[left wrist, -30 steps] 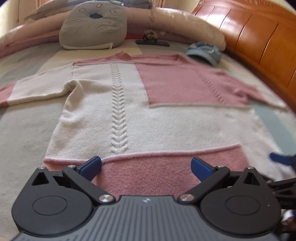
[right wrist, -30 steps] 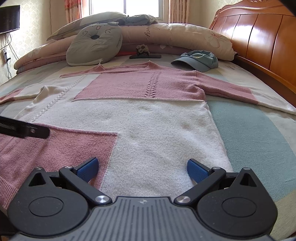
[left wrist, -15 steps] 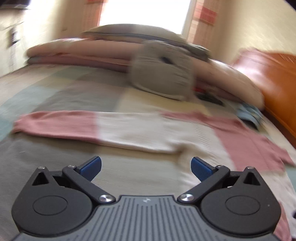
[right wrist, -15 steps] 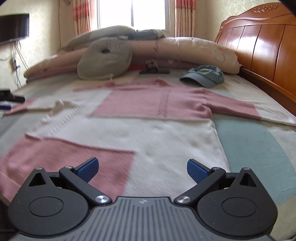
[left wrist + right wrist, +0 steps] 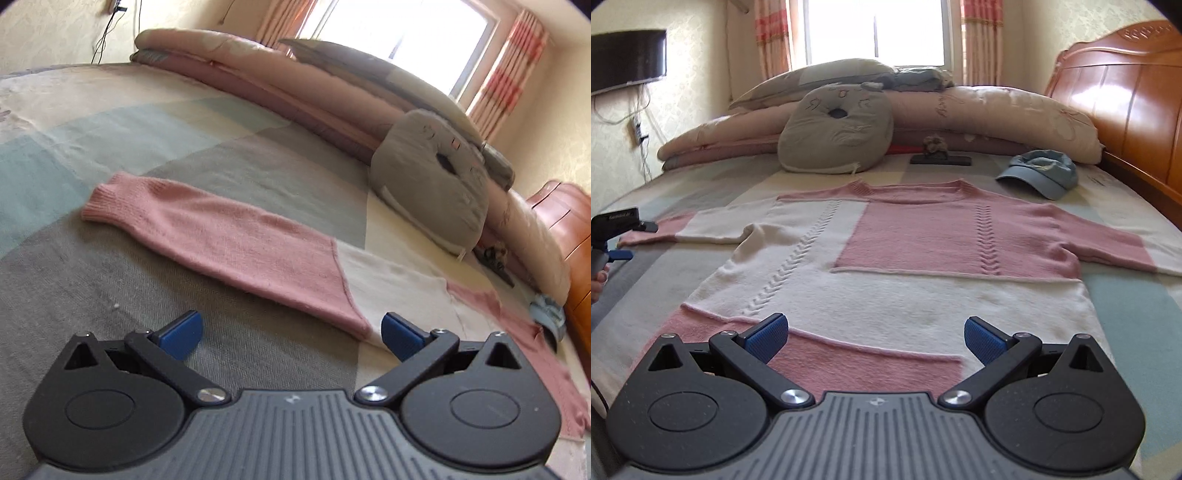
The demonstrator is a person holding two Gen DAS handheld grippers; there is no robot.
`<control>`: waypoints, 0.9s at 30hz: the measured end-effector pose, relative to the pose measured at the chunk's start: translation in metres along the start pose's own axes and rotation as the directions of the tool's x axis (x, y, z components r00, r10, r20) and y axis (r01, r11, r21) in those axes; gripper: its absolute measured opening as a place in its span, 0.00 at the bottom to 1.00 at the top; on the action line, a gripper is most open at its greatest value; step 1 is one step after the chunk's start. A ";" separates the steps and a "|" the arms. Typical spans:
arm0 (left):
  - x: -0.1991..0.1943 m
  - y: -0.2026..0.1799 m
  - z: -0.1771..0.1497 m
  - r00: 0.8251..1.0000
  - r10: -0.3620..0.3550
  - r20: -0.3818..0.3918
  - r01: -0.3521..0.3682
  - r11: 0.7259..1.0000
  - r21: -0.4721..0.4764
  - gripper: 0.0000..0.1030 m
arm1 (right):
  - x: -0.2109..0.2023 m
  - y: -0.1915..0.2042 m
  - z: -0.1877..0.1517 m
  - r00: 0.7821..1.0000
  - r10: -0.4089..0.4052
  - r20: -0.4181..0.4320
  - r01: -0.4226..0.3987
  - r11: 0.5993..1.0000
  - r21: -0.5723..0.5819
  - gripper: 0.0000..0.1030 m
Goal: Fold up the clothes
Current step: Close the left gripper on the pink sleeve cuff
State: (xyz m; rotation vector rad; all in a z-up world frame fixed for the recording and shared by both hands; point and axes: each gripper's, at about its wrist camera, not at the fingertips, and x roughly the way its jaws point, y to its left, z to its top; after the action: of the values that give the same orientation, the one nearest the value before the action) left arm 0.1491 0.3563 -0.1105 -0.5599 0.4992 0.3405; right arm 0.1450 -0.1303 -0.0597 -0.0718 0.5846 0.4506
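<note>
A pink and cream knitted sweater (image 5: 886, 273) lies flat, front up, on the bed, both sleeves spread sideways. My right gripper (image 5: 875, 338) hovers open over the sweater's hem, nothing between its fingers. In the left wrist view the sweater's left sleeve (image 5: 236, 243) stretches out, pink towards the cuff and cream near the body. My left gripper (image 5: 291, 334) stands open just short of that sleeve's near edge, empty. The right wrist view shows the left gripper (image 5: 617, 236) at the far left beside the sleeve's cuff, held by a hand.
A grey round cushion (image 5: 834, 133), rolled quilts (image 5: 979, 118) and a blue cap (image 5: 1041, 173) lie at the far side of the bed. A wooden headboard (image 5: 1126, 110) rises on the right. The checked bedspread (image 5: 110, 147) lies bare left of the sleeve.
My left gripper has swung from the hem leftwards to the left sleeve. My right gripper has risen and shifted left along the hem, so more of the sweater shows.
</note>
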 end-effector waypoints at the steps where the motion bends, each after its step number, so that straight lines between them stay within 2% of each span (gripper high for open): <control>1: 0.001 0.000 0.000 1.000 -0.005 -0.001 0.005 1.000 0.010 0.99 | 0.001 0.002 0.000 1.000 0.002 -0.002 -0.002 1.000 -0.002 1.00; 5: 0.009 0.000 0.003 0.999 -0.032 -0.004 0.032 0.998 0.058 0.99 | 0.008 0.006 0.001 1.000 0.005 -0.011 -0.005 1.000 -0.003 1.00; 9: 0.018 0.001 0.008 0.999 -0.043 0.006 0.043 0.997 0.063 0.99 | 0.012 0.005 0.001 1.000 0.001 -0.019 -0.001 1.000 0.012 1.00; 19: 0.046 -0.004 0.026 1.000 -0.020 0.019 0.019 0.999 0.051 0.99 | 0.013 0.002 0.001 1.000 -0.011 -0.014 0.011 1.000 0.014 1.00; 27: 0.065 -0.001 0.039 0.998 -0.027 0.061 0.030 0.998 -0.052 0.99 | 0.013 -0.001 -0.001 1.000 0.000 -0.007 0.000 1.000 0.016 1.00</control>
State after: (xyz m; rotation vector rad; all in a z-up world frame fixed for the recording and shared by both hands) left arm 0.2168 0.3892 -0.1161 -0.6059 0.4250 0.3428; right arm 0.1549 -0.1266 -0.0674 -0.0576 0.5948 0.4461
